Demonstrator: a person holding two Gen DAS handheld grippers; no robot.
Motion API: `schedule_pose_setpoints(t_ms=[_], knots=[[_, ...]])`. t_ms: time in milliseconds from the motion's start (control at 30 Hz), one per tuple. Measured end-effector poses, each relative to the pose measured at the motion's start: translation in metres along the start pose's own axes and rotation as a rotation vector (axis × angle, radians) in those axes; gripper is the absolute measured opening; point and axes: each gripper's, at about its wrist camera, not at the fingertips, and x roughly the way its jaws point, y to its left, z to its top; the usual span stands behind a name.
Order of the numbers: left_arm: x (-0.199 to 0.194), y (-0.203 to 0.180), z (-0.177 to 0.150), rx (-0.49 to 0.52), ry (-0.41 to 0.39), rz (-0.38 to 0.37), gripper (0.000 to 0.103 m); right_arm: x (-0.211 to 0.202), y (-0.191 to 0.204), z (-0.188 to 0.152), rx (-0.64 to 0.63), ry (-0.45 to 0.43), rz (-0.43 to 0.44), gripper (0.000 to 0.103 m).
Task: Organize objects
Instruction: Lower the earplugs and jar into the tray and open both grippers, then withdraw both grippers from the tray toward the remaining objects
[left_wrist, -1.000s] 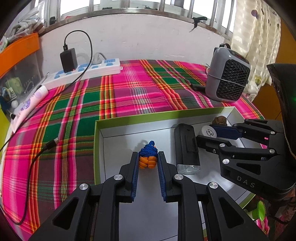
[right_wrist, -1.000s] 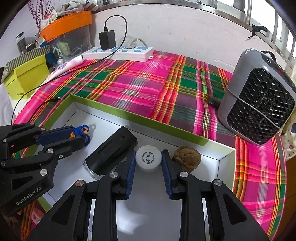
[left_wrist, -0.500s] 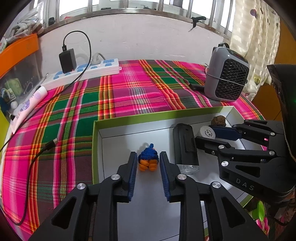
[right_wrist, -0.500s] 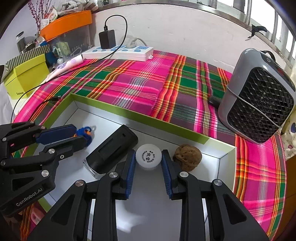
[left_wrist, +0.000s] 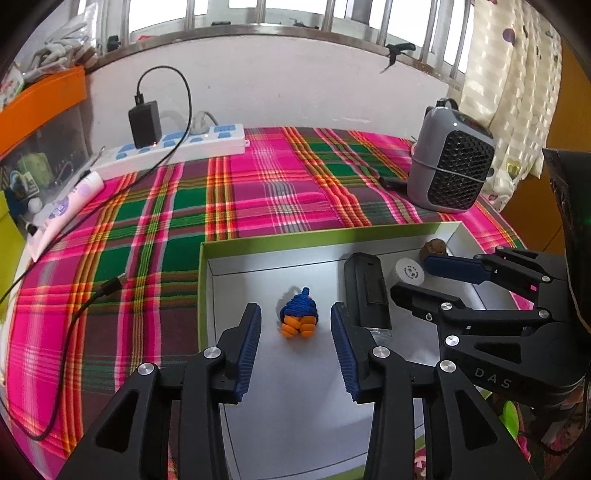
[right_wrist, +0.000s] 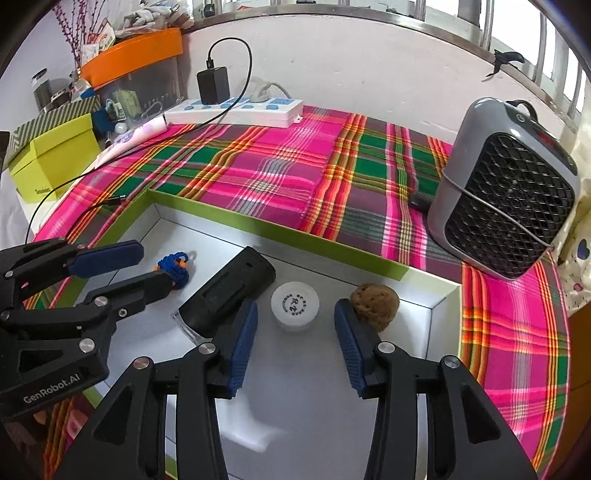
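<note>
A shallow white box with a green rim (left_wrist: 325, 235) (right_wrist: 280, 236) lies on the plaid cloth. In it rest a blue and orange knitted toy (left_wrist: 298, 318) (right_wrist: 176, 268), a black device (left_wrist: 366, 291) (right_wrist: 229, 291), a white round lid (left_wrist: 408, 271) (right_wrist: 294, 303) and a brown lump (left_wrist: 433, 248) (right_wrist: 375, 303). My left gripper (left_wrist: 295, 325) is opening; the toy lies free between its blue pads, touching neither. My right gripper (right_wrist: 294, 321) is opening too, with the lid loose on the box floor between its pads.
A grey heater (left_wrist: 451, 162) (right_wrist: 509, 184) stands at the back right of the cloth. A white power strip (left_wrist: 173, 147) (right_wrist: 236, 108) with a black charger lies along the wall, its cable trailing left. A yellow-green box (right_wrist: 51, 155) sits far left.
Both grippers have spread their jaws. The left let go of the knitted toy, and the right let go of the white lid; both things now lie on the box floor.
</note>
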Motion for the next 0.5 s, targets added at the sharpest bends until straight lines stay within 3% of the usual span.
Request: schedule_pose_setpoints(t_ms=[500], knots=[[-0.033, -0.001, -0.015, -0.015, -0.038, -0.006, 0.038, -0.032, 0.004, -0.012, 0.036, -0.056, -0.001, 0.045]])
